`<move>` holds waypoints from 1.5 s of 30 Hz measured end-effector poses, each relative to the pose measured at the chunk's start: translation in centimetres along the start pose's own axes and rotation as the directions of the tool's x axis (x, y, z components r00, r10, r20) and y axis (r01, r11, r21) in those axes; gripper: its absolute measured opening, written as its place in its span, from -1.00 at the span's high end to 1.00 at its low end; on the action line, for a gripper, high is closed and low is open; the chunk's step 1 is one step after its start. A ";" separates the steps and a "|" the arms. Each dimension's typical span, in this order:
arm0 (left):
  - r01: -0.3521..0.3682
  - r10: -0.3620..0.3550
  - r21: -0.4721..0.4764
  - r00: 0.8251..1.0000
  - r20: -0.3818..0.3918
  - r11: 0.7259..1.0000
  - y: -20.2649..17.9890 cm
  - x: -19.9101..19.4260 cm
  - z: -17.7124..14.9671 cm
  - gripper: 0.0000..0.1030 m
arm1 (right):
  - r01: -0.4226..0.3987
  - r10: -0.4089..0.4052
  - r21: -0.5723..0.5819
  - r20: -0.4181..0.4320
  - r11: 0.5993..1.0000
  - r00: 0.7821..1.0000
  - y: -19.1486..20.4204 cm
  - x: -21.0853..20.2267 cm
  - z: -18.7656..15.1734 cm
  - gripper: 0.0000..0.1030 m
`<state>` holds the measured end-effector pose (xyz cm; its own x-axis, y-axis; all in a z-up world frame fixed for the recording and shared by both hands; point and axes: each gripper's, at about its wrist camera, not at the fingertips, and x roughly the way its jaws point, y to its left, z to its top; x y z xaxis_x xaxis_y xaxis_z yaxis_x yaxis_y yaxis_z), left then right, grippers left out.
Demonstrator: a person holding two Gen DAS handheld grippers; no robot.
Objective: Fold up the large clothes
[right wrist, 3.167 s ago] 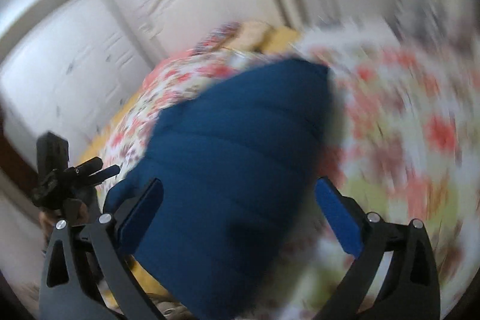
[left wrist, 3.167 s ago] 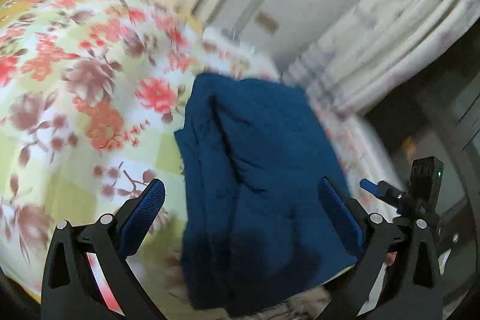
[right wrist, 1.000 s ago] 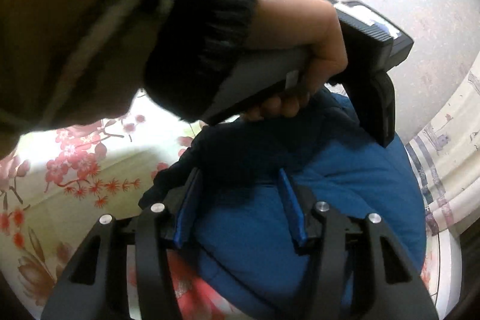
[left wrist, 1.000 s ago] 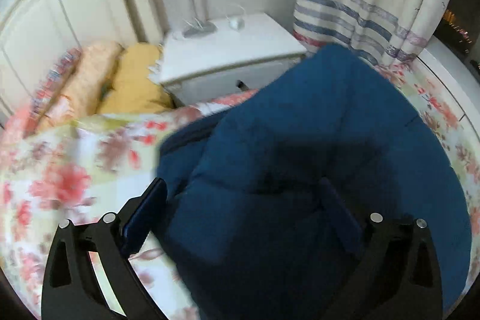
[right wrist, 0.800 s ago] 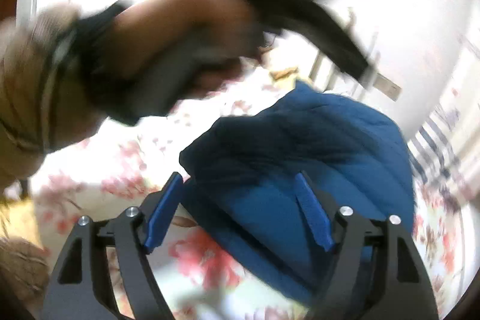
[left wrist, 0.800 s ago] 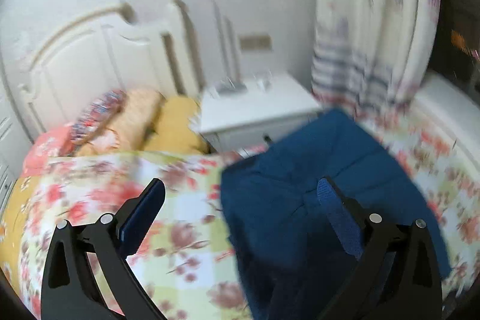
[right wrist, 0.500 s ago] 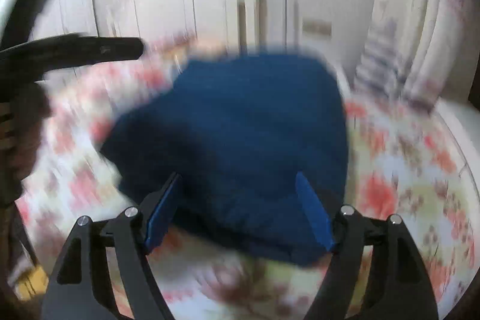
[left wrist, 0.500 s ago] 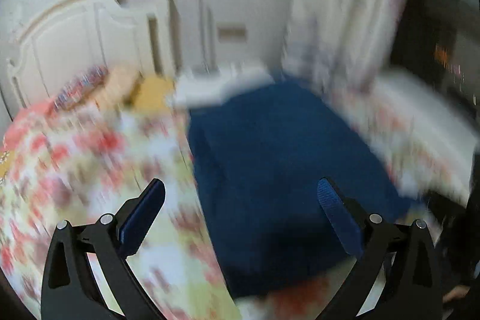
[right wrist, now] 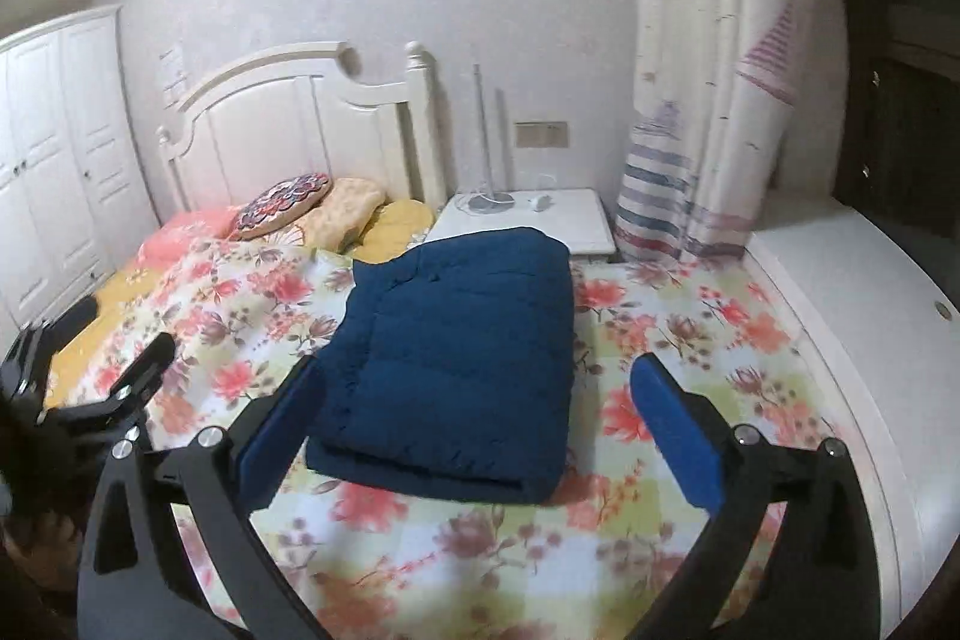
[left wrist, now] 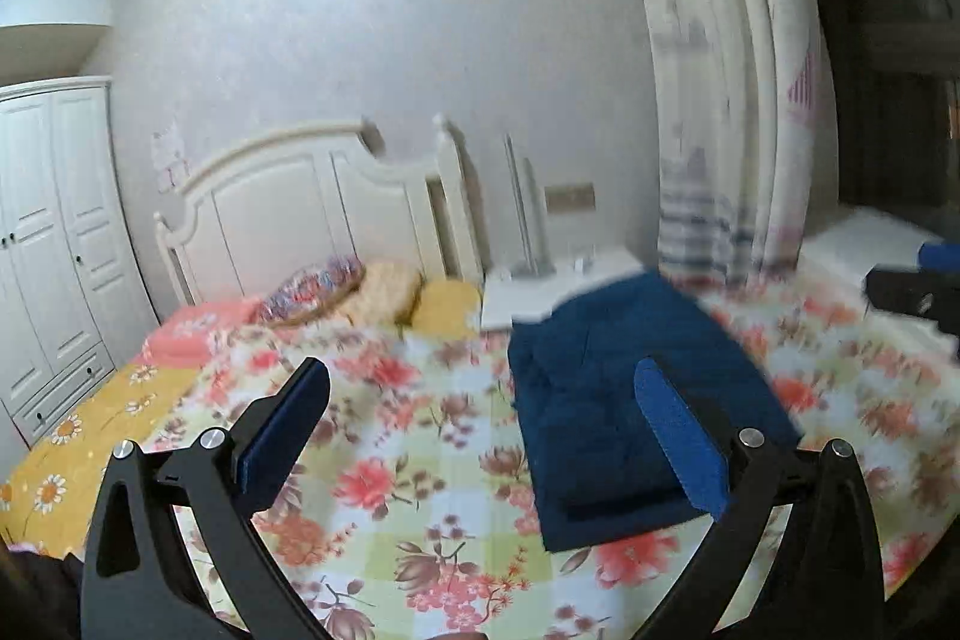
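A dark blue quilted garment [right wrist: 462, 358] lies folded in a thick rectangle on the floral bedspread [right wrist: 690, 340]. My right gripper [right wrist: 480, 376] hovers back from its near edge. Its jaws are opening wide, with nothing between the pads. In the left wrist view the same garment [left wrist: 600, 400] lies right of centre, partly behind my right-hand finger. My left gripper [left wrist: 480, 382] is open and holds nothing above the bedspread [left wrist: 390, 430]. The left gripper [right wrist: 102, 346] also shows at the left edge of the right wrist view, and the right gripper [left wrist: 918, 292] at the right edge of the left wrist view.
A white headboard [right wrist: 288, 124] and several pillows [right wrist: 312, 208] close off the far end of the bed. A white nightstand [right wrist: 540, 214] with a lamp base stands behind the garment, with a striped curtain [right wrist: 690, 130] beside it. A white ledge [right wrist: 852, 292] borders the bed on the right, and a wardrobe [right wrist: 54, 148] stands at left.
Both grippers have pulled back and risen away from the garment. The right jaws, narrow over the blue fabric a second ago, have spread wide. The garment now lies folded on the bed.
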<state>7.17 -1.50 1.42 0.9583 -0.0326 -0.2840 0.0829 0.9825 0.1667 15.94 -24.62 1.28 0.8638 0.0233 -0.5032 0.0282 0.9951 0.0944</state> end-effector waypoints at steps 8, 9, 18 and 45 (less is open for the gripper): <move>-0.065 0.076 -0.099 0.991 0.111 0.993 1.2 -5.4 0.5 -0.91 | 0.069 -0.063 -0.068 0.080 0.995 0.995 2.3 -5.6 -0.6 -0.95; -0.062 0.076 -0.116 0.990 0.121 0.991 1.4 -5.8 0.5 -0.91 | 0.076 -0.069 -0.075 0.090 0.994 0.994 2.6 -6.1 -1.0 -0.95; -0.050 0.069 -0.132 0.987 0.142 0.990 2.2 -7.8 0.7 -0.91 | 0.079 -0.071 -0.123 0.066 0.989 0.995 3.7 -6.9 -2.9 -0.95; 0.008 0.001 -0.123 0.997 0.073 0.992 1.7 -7.1 -0.1 -0.91 | 0.102 -0.096 -0.152 0.049 0.983 0.994 3.1 -7.4 -2.6 -0.95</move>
<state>0.47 0.42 3.61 0.9758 -0.0450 -0.2139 0.0564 0.9973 0.0474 8.35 -21.45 3.04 0.8808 -0.0772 -0.4672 0.0398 0.9952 -0.0893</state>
